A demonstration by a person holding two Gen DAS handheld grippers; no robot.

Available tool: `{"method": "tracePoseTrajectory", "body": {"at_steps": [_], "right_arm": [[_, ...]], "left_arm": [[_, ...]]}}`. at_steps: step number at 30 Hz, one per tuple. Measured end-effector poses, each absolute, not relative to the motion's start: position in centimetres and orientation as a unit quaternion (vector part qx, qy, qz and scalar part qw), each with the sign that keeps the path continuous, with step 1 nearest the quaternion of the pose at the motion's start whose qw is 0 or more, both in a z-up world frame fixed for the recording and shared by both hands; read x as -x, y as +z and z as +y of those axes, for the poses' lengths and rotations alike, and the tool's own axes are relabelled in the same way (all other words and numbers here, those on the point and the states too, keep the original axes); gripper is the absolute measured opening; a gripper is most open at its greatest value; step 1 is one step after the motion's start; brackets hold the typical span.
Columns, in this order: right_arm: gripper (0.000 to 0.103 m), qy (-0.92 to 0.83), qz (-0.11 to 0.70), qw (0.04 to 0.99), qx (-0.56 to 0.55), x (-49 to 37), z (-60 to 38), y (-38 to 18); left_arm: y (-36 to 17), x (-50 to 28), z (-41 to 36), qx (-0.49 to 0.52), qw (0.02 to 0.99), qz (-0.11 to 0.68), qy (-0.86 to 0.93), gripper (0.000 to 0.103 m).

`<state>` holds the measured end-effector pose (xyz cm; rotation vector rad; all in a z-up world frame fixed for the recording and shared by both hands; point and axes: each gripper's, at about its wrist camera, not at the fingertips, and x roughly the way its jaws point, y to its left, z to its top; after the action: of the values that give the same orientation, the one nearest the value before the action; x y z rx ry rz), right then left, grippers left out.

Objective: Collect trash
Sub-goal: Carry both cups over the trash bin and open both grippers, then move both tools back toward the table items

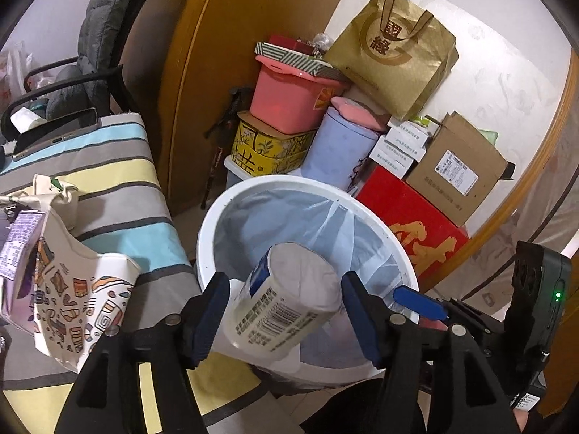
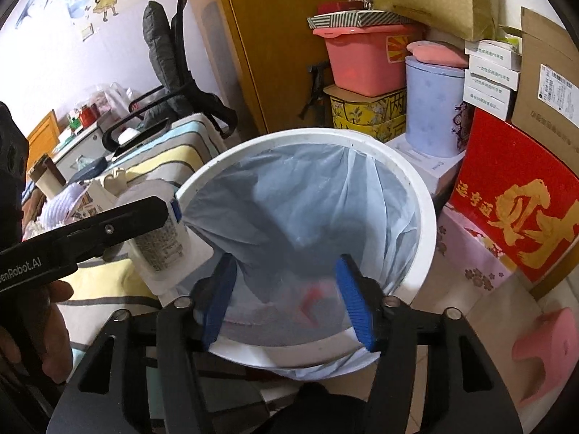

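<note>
- The left gripper [image 1: 286, 320] has its jaws spread, and a white cup-like container [image 1: 286, 303] with a printed barcode label sits between them. There is a visible gap beside the right pad, so the pads do not seem to be pressing; I judge it let go, or about to drop.
- The container lies tilted, its long axis running from low on the gripper's left up and forward, with the foil-covered end pointing ahead into the bin.
- Straight ahead of and below the left gripper is the white trash bin [image 1: 253, 184], lined with a pale blue bag [image 1: 289, 217]; the container hangs over its near rim, so the drop path looks clear.
- The right gripper [image 2: 286, 298] is released and empty, jaws apart over the bin's near edge. Something reddish shows through the liner just below its fingers, too blurred to name.
- The left hand is the nearer one to the container; from the right wrist view, that gripper and its cup come in from the left side at the bin's rim.
- To the left gripper's left, a striped cloth [image 1: 119, 188] carries a patterned tote bag [image 1: 72, 289], close but not in the way.
- Beyond the bin are stacked boxes: a red box [image 1: 409, 224], a pink tub [image 1: 289, 97] and a gold paper bag [image 1: 394, 50], all well clear of the drop.
</note>
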<state>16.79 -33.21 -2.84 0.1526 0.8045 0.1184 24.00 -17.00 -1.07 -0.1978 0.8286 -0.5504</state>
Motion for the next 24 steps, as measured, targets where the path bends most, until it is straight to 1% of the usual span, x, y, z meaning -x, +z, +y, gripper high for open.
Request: {"method": "tracePoseTrajectory", "body": {"at_steps": [10,15,19,24], "right_arm": [[0.06,0.053,0.382,0.92,-0.069,-15.8,-32.9,-2.1],[0.06,0.047,0.384,0.92,-0.067,-15.2,-32.9,-1.8],[0.06,0.04,0.378,0.923,-0.065,-14.4,-33.1,-1.3],[0.06,0.04,0.369,0.926,-0.067,-14.0,-33.1,-0.9]], "left_arm": [[-0.3,-23.0,-15.7,0.103,0.881,0.384,-0.256,0.064],[0.0,-23.9,-17.1,0.097,0.875,0.388,-0.274,0.064],[1.4,-22.8,-17.5,0.093,0.88,0.366,-0.288,0.064],[1.8,-21.3,-16.2,0.097,0.885,0.365,-0.271,0.064]]}}
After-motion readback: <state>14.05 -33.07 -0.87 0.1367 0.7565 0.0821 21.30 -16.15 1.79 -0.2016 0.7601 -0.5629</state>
